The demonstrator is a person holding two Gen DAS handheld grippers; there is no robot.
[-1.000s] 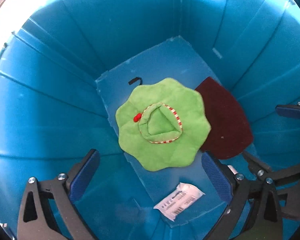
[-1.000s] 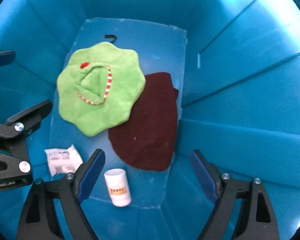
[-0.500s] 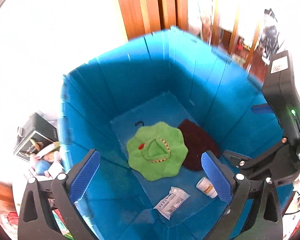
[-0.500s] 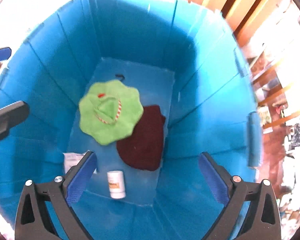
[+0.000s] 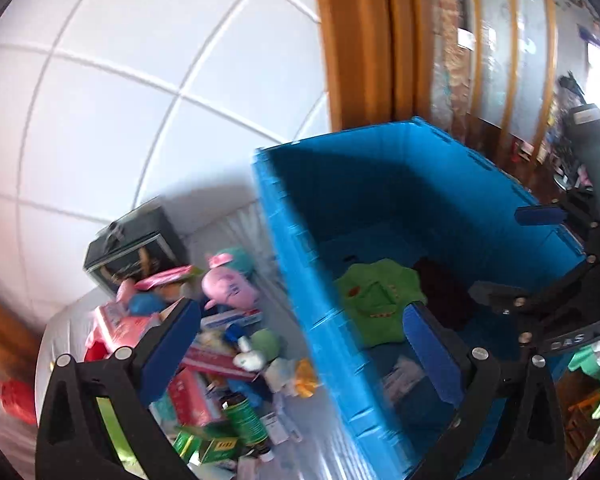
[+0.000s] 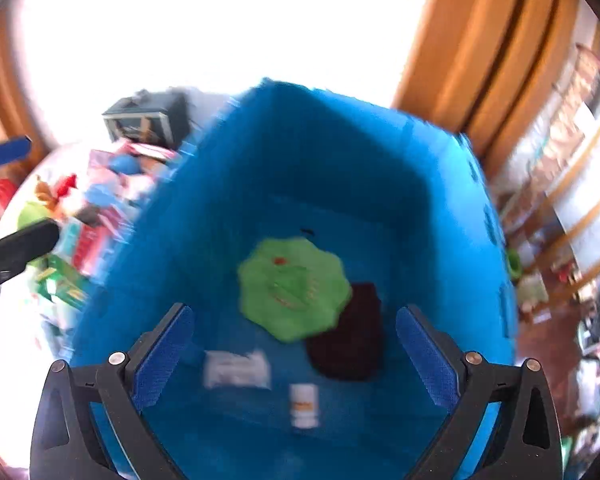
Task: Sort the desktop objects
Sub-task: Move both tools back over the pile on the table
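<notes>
A bright blue plastic bin (image 6: pixel 284 168) holds a lime-green scalloped plush cloth (image 6: pixel 294 288) with red-and-white striped trim, overlapping a dark maroon cloth (image 6: pixel 350 340); blue-padded black left tool (image 5: pixel 300 344).

We've pulled both grippers up out of the blue bin (image 6: pixel 440 184); a second ago only its inside filled both views, now its rim shows. Right gripper (image 6: pixel 296 356) jaws have just been opening, nothing between them. Left gripper (image 5: pixel 300 348) now straddles the bin's left wall, desktop clutter (image 5: pixel 220 344) in sight.
</notes>
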